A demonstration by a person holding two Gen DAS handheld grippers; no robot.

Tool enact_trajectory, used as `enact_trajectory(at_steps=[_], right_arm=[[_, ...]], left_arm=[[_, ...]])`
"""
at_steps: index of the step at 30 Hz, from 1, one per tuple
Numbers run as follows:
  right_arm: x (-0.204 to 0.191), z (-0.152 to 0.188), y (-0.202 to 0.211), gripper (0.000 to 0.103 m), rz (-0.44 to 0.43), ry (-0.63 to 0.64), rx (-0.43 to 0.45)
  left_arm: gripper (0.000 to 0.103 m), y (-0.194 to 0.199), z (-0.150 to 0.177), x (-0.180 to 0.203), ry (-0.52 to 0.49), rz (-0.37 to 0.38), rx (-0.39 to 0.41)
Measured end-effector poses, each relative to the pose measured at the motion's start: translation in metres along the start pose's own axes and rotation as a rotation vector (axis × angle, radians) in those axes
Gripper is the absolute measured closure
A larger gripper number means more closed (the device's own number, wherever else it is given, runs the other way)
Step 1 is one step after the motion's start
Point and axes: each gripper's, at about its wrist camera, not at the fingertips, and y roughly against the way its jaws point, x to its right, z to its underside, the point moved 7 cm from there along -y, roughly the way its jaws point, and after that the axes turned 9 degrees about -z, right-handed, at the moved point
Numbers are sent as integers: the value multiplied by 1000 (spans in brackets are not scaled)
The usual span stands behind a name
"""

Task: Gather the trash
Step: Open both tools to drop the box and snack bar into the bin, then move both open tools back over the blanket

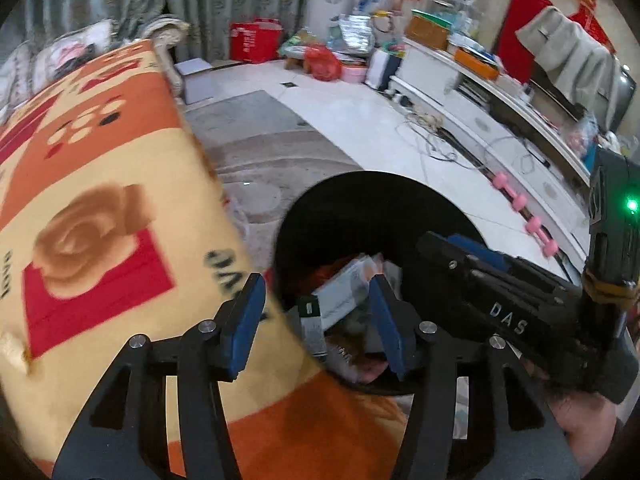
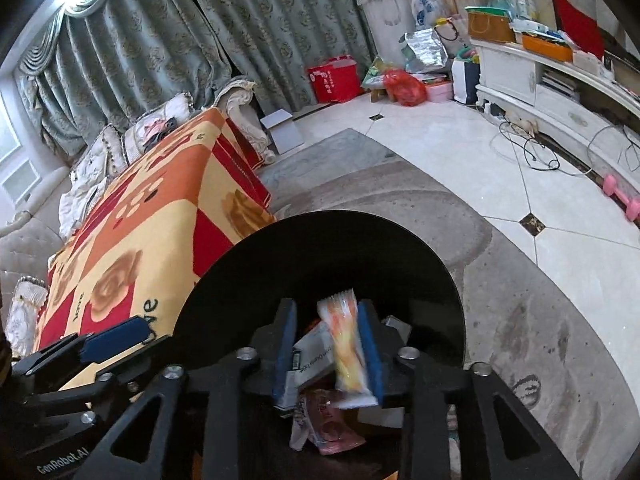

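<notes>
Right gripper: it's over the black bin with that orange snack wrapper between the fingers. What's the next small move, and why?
Probably open the right gripper a bit wider and pull back. The orange wrapper hangs tilted against one blue pad, with a gap on the other side, directly above the black bin, which already holds other wrappers. It looks released or nearly so, and should fall inside. The left gripper is open and holds nothing.
</notes>
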Motion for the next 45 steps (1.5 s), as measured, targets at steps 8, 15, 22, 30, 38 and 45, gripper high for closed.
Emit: enact_trajectory(at_steps=[8, 15, 22, 30, 38, 45], right_arm=[[-35, -2, -5, 66, -51, 46, 13], [-90, 13, -14, 66, -58, 200, 1], [-155, 35, -6, 66, -72, 371, 19], [-194, 75, -17, 65, -118, 399, -40], [-194, 78, -18, 65, -65, 415, -33], [-198, 78, -19, 65, -42, 427, -29]], left_arm=[[50, 46, 32, -70, 85, -124, 24], [50, 92, 68, -134, 161, -224, 49], [50, 131, 98, -191, 224, -296, 87], [50, 159, 140, -281, 372, -422, 110], [50, 170, 191, -371, 588, -518, 94], [50, 173, 223, -405, 653, -541, 65]])
